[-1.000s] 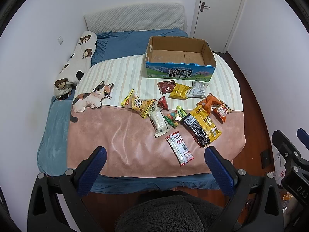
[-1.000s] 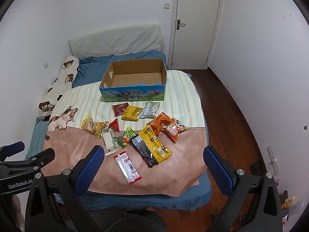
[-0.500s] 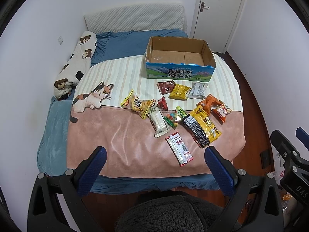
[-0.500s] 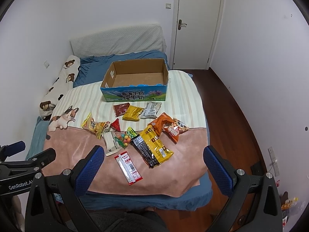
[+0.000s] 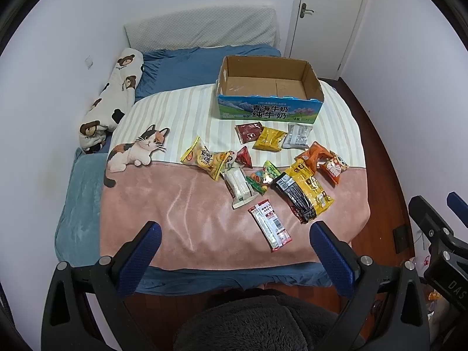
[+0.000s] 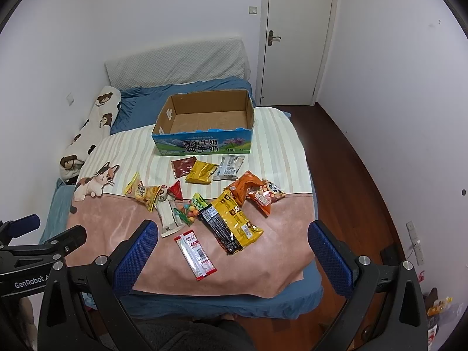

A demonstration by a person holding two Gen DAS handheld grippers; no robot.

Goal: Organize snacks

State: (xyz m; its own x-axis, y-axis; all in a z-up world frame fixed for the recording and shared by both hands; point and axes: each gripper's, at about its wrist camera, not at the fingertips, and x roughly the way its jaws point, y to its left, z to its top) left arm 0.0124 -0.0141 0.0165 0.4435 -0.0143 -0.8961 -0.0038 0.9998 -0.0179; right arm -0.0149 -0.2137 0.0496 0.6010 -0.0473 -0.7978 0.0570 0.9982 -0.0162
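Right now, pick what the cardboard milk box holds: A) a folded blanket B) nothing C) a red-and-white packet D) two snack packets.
B: the cardboard milk box shows only its bare brown floor, and every snack packet, like the red-and-white packet, lies outside on the blanket.

My left gripper [image 5: 234,251] hangs wide open above the blanket's [image 5: 181,213] near edge. Snack packets [image 5: 275,169] lie scattered before the empty cardboard box [image 5: 269,96].
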